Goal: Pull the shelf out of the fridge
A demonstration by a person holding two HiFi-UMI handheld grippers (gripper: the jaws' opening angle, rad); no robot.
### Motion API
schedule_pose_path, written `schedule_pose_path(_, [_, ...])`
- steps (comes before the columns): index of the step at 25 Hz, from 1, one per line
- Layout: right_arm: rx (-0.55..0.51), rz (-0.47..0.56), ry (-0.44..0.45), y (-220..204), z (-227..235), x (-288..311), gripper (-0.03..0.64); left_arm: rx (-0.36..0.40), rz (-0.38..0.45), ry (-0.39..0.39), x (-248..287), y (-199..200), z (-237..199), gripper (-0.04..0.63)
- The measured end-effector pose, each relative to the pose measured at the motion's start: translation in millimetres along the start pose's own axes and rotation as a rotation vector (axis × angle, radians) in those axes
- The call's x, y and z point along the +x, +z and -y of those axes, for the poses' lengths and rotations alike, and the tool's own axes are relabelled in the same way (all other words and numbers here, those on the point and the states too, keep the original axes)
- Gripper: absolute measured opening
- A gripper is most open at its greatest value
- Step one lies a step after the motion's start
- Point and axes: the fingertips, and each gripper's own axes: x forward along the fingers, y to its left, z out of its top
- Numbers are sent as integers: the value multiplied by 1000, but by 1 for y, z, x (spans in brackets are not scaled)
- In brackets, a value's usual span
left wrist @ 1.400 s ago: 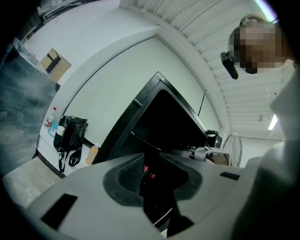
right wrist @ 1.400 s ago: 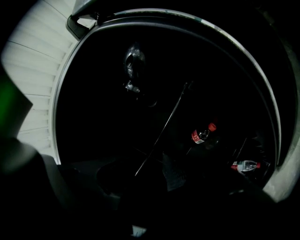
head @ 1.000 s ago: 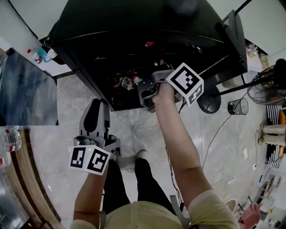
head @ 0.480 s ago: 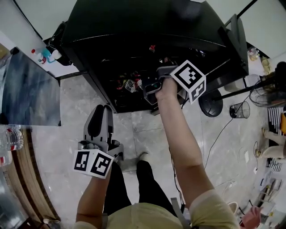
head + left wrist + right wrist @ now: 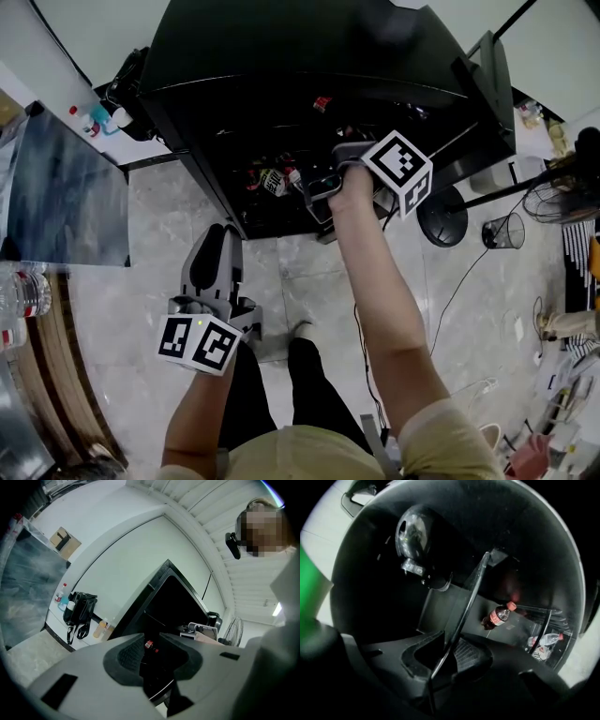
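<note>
The black fridge [image 5: 281, 66] stands open in front of me. My right gripper [image 5: 314, 187] reaches into it at mid height. In the right gripper view the thin glass shelf [image 5: 465, 613] runs edge-on between the jaws of the right gripper [image 5: 449, 651]. The jaws are closing, and both pads sit against the shelf's front rim. A cola bottle [image 5: 499, 615] lies on the shelf behind. My left gripper [image 5: 217, 234] hangs lower over the floor, away from the fridge. It also shows in its own view, left gripper [image 5: 151, 641], open with nothing between its pads.
More bottles [image 5: 543, 645] lie at the fridge's right, and bottles [image 5: 272, 178] show on a lower level. A black bag [image 5: 127, 80] hangs left of the fridge. A fan base [image 5: 439, 214] and a wire bin [image 5: 504, 225] stand at right. A dark panel [image 5: 56, 187] stands at left.
The right gripper stays at the shelf's front edge inside the fridge. The left gripper has drifted slightly right and down in the head view.
</note>
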Motion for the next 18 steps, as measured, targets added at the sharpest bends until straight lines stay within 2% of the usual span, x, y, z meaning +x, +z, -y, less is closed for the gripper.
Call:
schedule_pose_path(6, [18,-11,7,-6,0,-15,64,-21,-9,-21,1,2,3,81])
schedule_pose_path(11, [22,-23,8,-11,-1,-28,64,-127,-13,-40,5,0,5,95])
schedule_pose_path(18, [41,-37,12,-18,-4,-44,61,-195,-15,-67,13,4,11,110])
